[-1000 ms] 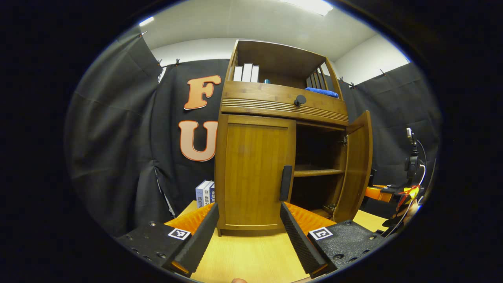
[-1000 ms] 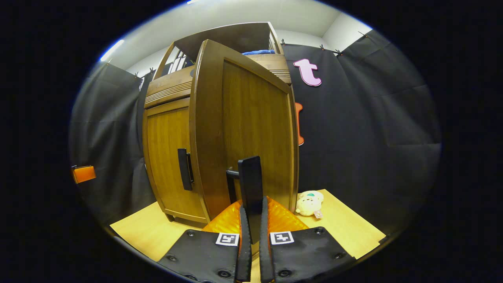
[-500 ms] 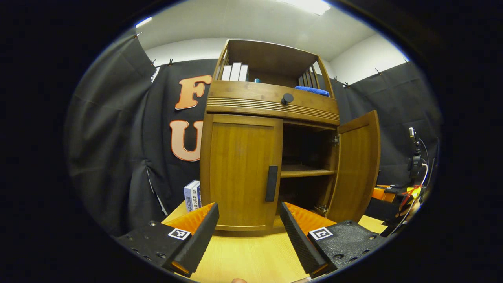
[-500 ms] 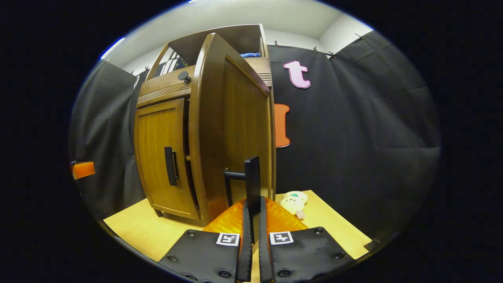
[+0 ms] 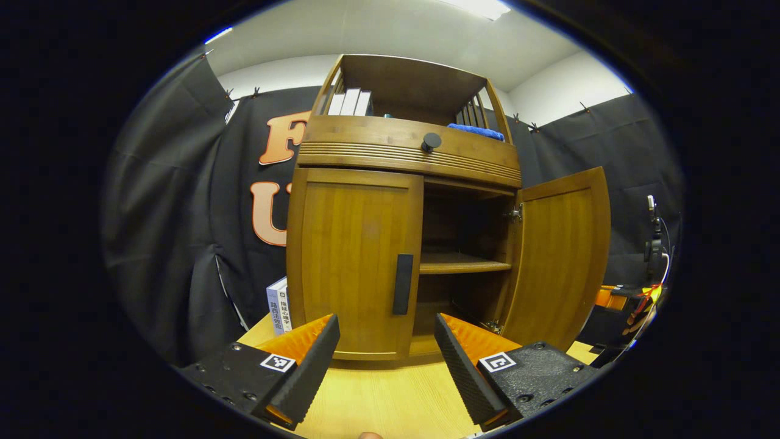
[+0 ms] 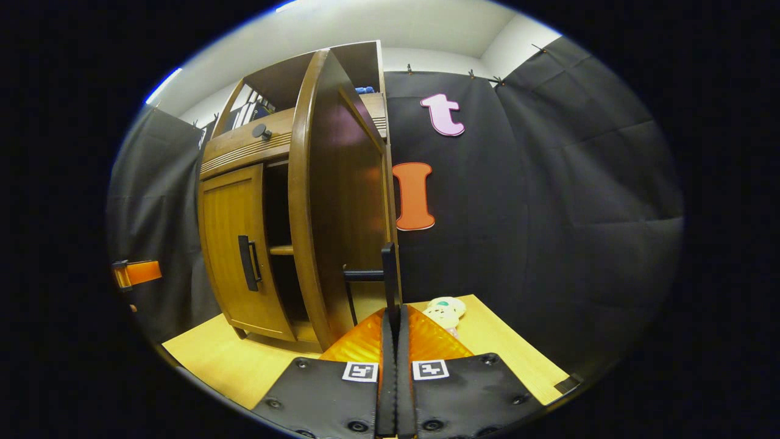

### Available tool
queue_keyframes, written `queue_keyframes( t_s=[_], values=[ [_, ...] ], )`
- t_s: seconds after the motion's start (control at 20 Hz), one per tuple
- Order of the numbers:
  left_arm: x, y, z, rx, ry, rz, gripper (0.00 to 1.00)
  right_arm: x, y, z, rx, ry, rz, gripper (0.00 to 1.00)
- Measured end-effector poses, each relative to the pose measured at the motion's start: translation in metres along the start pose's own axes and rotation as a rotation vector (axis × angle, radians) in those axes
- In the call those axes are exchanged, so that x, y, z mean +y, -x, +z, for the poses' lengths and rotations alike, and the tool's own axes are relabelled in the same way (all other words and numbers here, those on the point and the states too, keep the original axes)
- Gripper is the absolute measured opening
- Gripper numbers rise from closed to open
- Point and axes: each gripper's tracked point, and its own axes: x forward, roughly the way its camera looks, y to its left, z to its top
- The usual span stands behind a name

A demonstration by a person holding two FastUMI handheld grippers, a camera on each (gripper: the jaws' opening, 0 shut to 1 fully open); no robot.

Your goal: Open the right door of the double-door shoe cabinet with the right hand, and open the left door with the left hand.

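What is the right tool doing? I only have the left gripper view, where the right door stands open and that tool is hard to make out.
Observer: The right tool is shut on the right door handle, gripping the bar near its lower end.
Operator: Is anything sitting behind that open door?
Observer: Yes, a small plush toy lies on the table, just past the right door on its outer side.
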Motion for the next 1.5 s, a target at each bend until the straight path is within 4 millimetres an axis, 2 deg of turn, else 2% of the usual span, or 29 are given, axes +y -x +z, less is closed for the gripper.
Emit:
queue_keyframes(
  t_s=[0.1,0.15,0.2,0.35,0.4,0.5,0.7,0.95,1.2,1.25,1.3,1.5],
  values=[
    [-0.007,-0.014,-0.006,0.000,-0.007,0.000,0.95,-0.012,0.001,0.001,-0.007,0.004,0.008,0.07],
    [-0.011,-0.022,-0.008,0.005,-0.004,-0.004,0.92,-0.015,-0.001,0.001,-0.007,-0.007,0.022,0.07],
    [-0.015,-0.030,-0.011,0.013,0.002,-0.008,0.95,-0.019,0.000,0.001,-0.007,-0.018,0.034,0.07],
    [-0.028,-0.064,-0.020,0.026,0.005,-0.014,0.92,-0.025,-0.002,0.001,-0.005,-0.030,0.064,0.07],
    [-0.033,-0.075,-0.024,0.028,0.001,-0.016,0.95,-0.027,-0.001,0.001,-0.006,-0.031,0.073,0.07],
    [-0.043,-0.097,-0.029,0.030,-0.011,-0.028,0.92,-0.032,-0.001,0.002,-0.007,-0.029,0.090,0.07],
    [-0.053,-0.137,-0.032,0.023,-0.043,-0.020,0.92,-0.043,-0.004,0.002,-0.009,-0.050,0.123,0.07],
    [-0.040,-0.173,-0.030,0.002,-0.054,0.037,0.92,-0.046,-0.005,0.004,-0.012,-0.068,0.151,0.08],
    [-0.023,-0.197,-0.037,0.014,-0.095,0.071,0.92,-0.048,-0.003,0.001,-0.001,-0.073,0.131,0.10],
    [-0.022,-0.199,-0.039,0.022,-0.090,0.067,0.92,-0.051,-0.001,0.000,0.005,-0.068,0.111,0.12],
    [-0.022,-0.201,-0.042,0.026,-0.080,0.063,0.92,-0.056,0.000,0.000,0.006,-0.064,0.090,0.04],
    [-0.018,-0.211,-0.049,0.032,-0.057,0.062,0.92,-0.072,0.011,0.002,0.001,-0.069,-0.001,0.46]
  ],
)
